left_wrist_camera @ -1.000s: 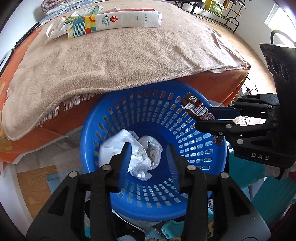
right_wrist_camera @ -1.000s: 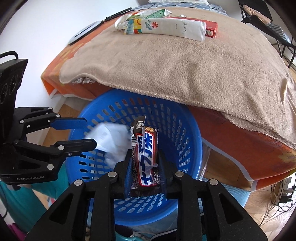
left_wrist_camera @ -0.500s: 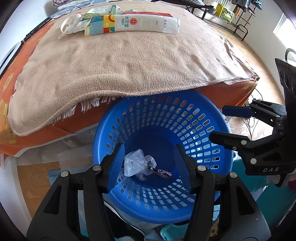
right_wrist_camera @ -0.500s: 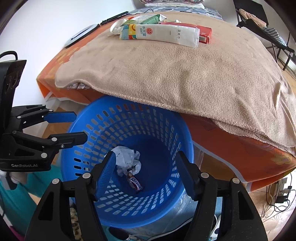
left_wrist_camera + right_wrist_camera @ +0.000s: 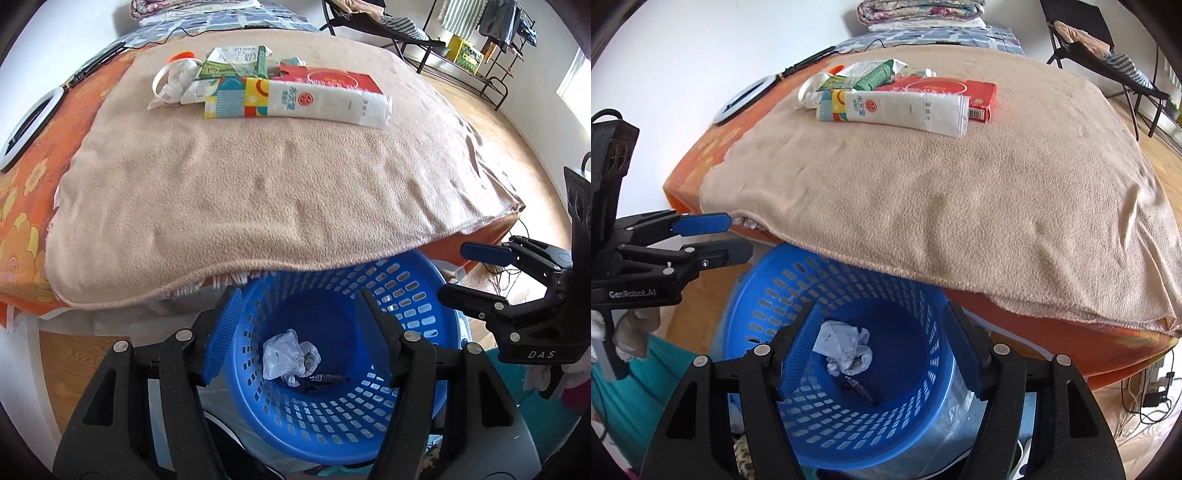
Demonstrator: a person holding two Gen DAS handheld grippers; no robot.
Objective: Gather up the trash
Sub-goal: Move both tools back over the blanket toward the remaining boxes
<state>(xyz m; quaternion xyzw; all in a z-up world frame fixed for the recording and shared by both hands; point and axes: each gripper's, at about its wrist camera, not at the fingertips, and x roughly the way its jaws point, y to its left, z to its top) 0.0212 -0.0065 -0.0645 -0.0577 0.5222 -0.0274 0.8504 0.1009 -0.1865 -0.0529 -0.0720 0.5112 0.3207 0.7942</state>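
Observation:
A blue perforated basket [image 5: 424, 266] [image 5: 768, 266] stands on the floor, partly under the table's edge. At its bottom lie a crumpled clear plastic bag [image 5: 284, 354] [image 5: 842, 343] and a dark candy bar wrapper [image 5: 327, 378] [image 5: 858, 387]. My left gripper [image 5: 297, 306] [image 5: 738, 236] hovers open above the basket, holding nothing. My right gripper [image 5: 881, 317] [image 5: 454, 271] is open and empty above it too. On the beige blanket [image 5: 258, 192] at the far side lie a wet-wipes pack [image 5: 314, 103] [image 5: 897, 109], a red box [image 5: 332, 77] [image 5: 945, 90], a green carton [image 5: 236, 61] [image 5: 875, 75] and a white ring with tissue [image 5: 173, 77].
A ring light [image 5: 26, 133] [image 5: 746, 98] rests on the orange cloth at the table's left edge. Folded bedding [image 5: 919, 9] sits at the far end. A black chair [image 5: 1108, 44] and racks stand on the wooden floor to the right. Cables [image 5: 1145, 398] lie by the table's right corner.
The right gripper opened and let go of the candy bar, which now lies in the basket. The plastic bag dropped to the bottom. Both grippers rose and drew back from the basket.

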